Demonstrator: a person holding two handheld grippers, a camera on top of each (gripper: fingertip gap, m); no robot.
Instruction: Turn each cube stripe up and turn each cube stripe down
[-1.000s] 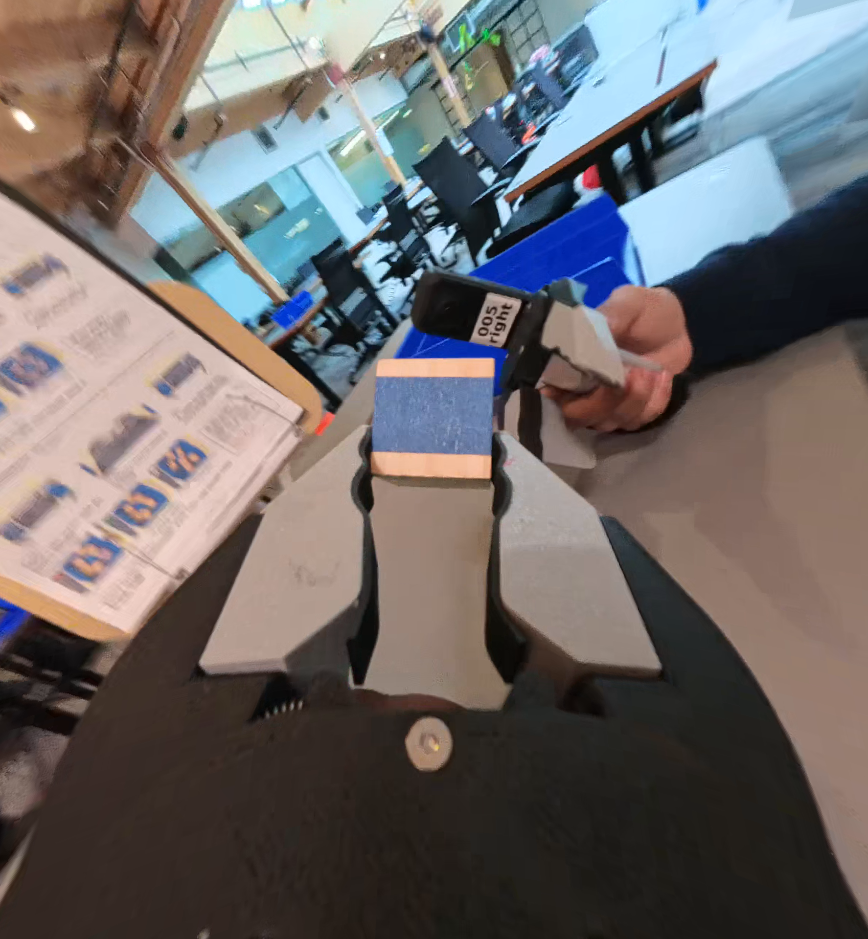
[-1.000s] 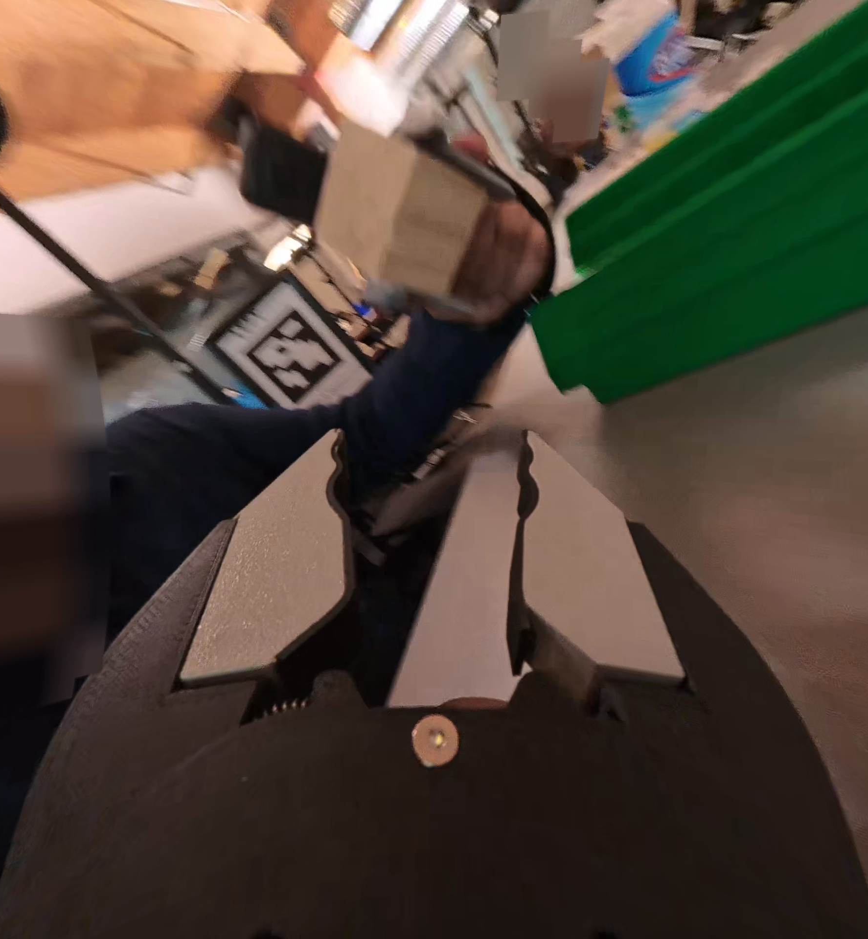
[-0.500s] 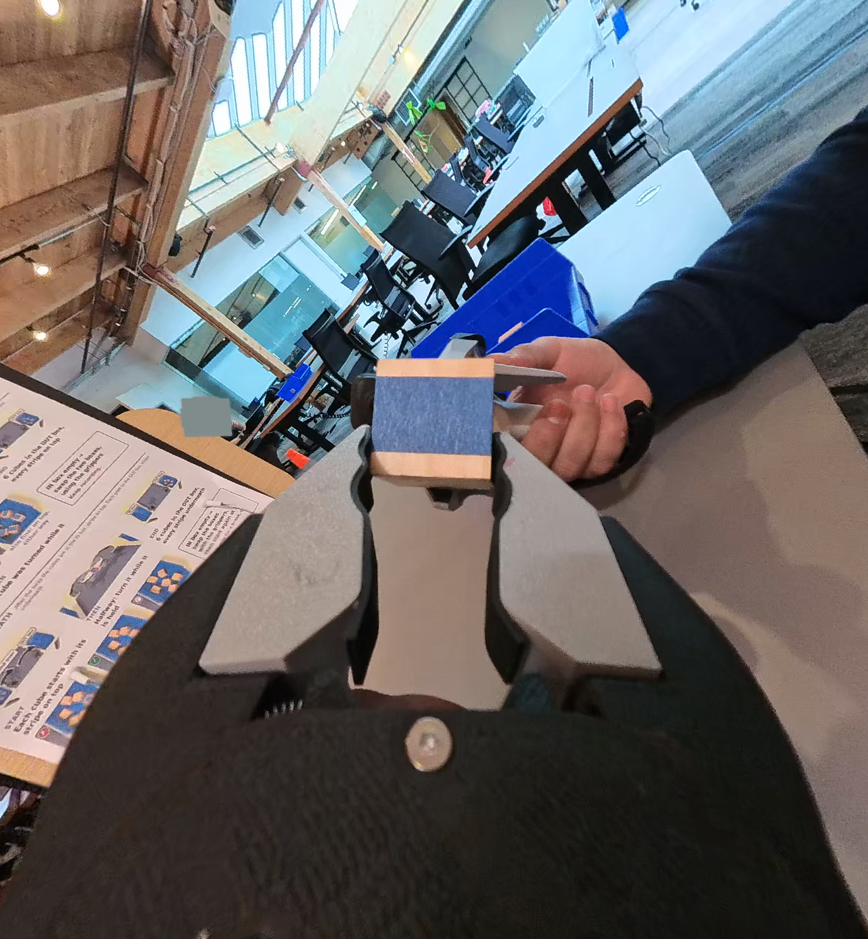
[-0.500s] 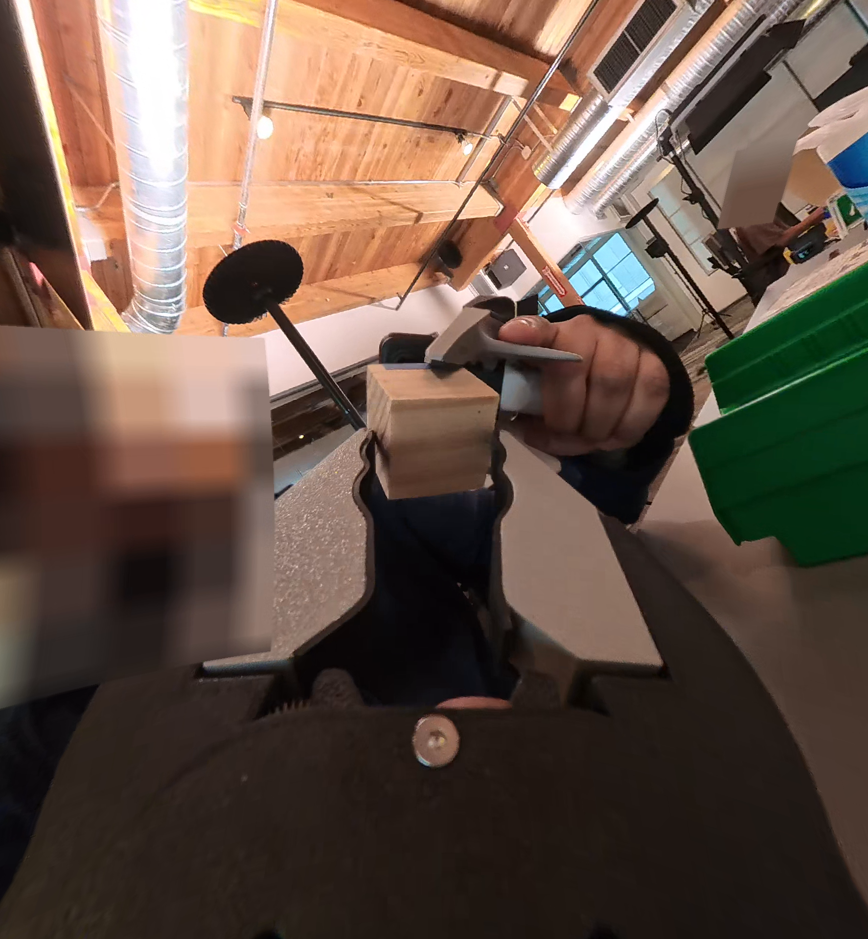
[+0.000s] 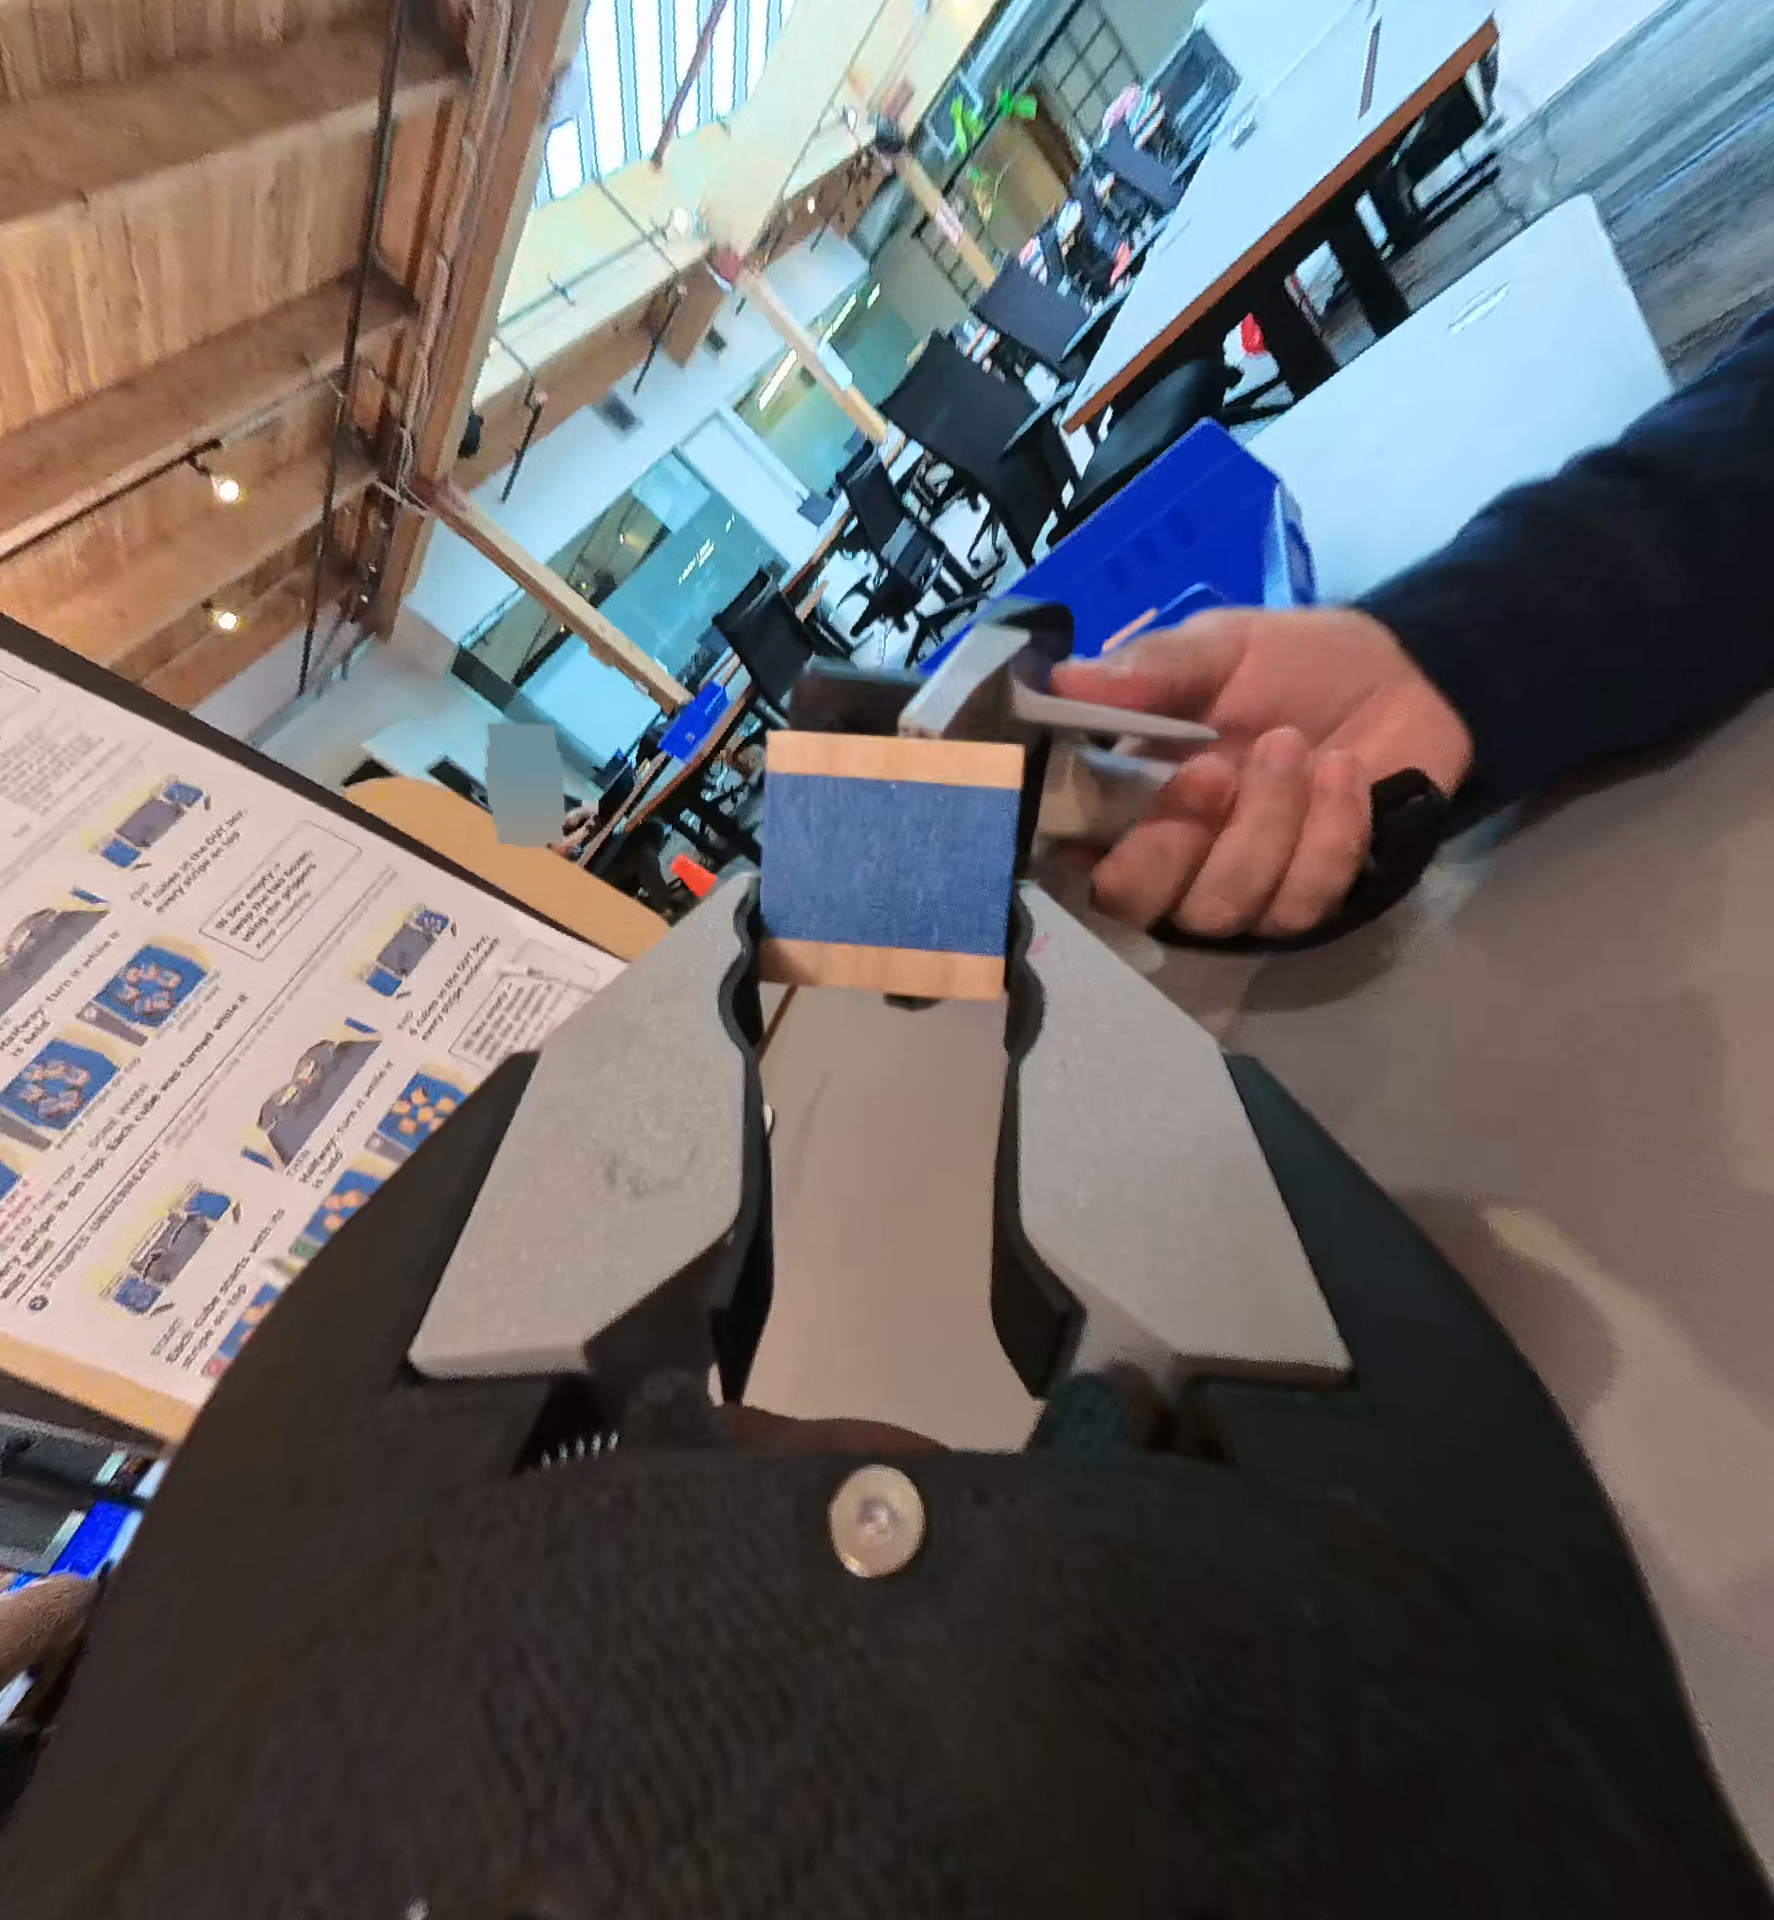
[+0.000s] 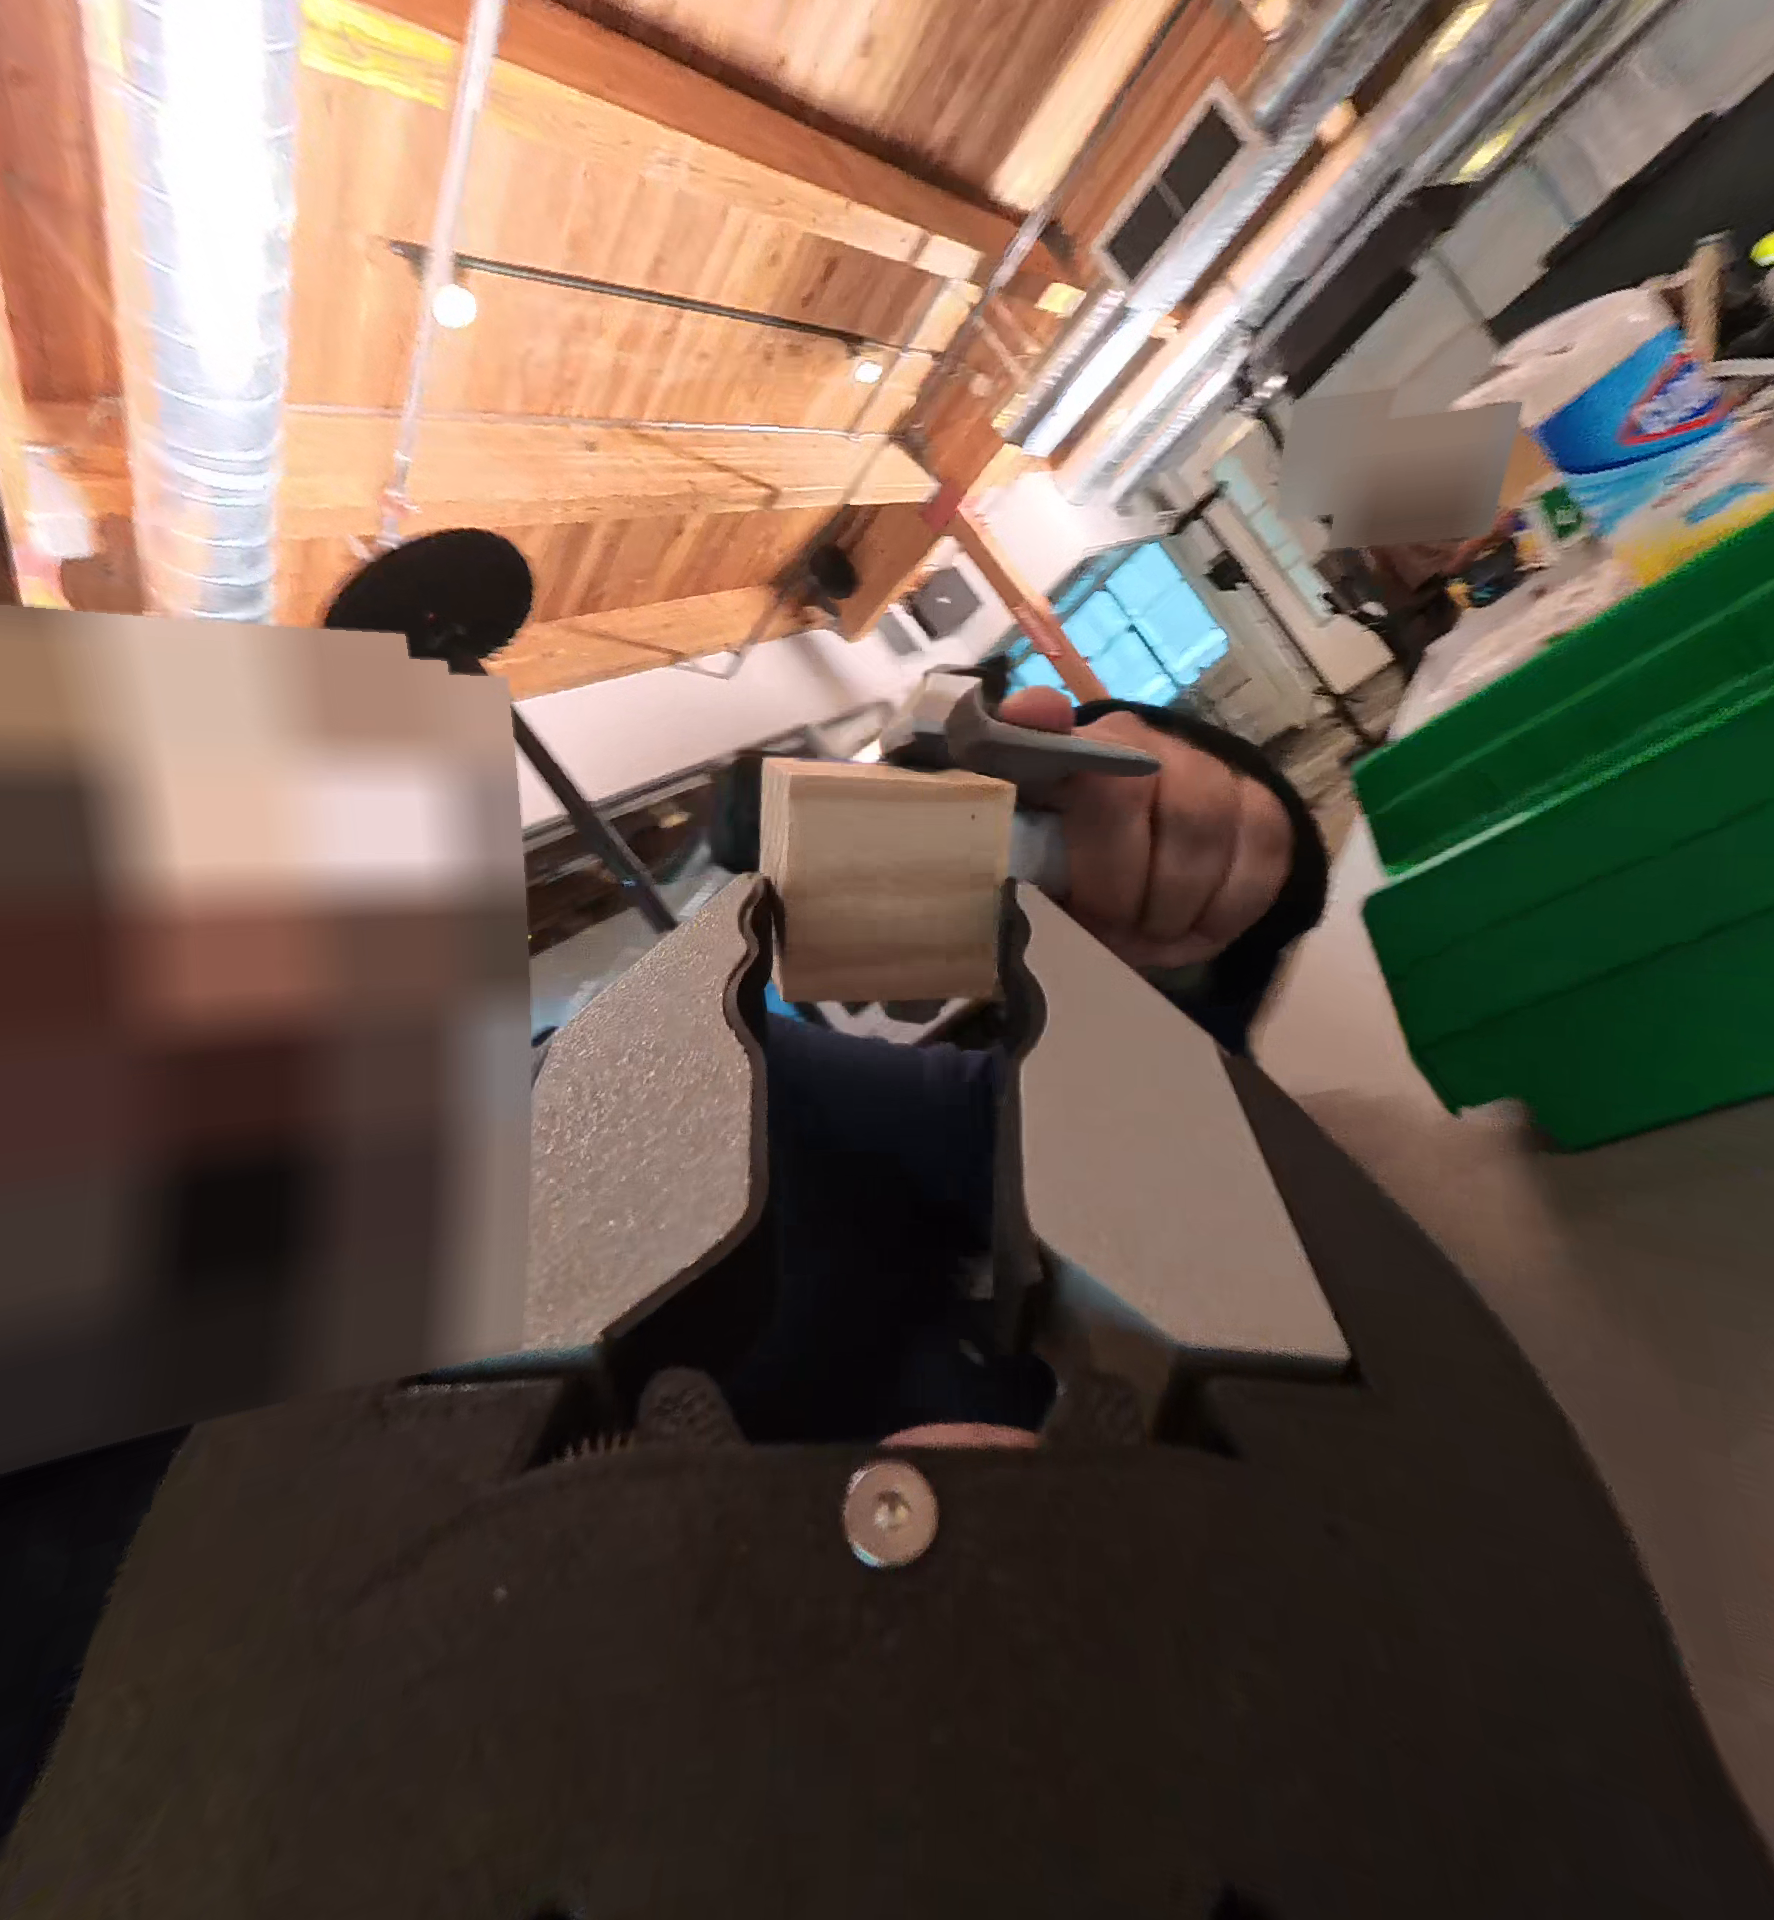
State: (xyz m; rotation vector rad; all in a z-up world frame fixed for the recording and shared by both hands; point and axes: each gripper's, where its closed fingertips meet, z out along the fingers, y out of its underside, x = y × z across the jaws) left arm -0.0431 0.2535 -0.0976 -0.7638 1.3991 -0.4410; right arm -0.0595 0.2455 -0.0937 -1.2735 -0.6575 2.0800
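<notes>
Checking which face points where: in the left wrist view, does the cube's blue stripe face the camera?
Yes, the cube held between the left tongs shows a wide blue band between two bare wood edges.

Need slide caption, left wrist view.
Left gripper pinches blue-striped wooden cube, stripe facing camera, above grey table.

bright daylight, fisheye edges, motion-blurred background, sharp centre

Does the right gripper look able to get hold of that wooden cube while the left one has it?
Probably yes. The right gripper already has its fingertips on either side of the cube, on faces the left gripper leaves free. How firmly it grips is unclear.
</notes>
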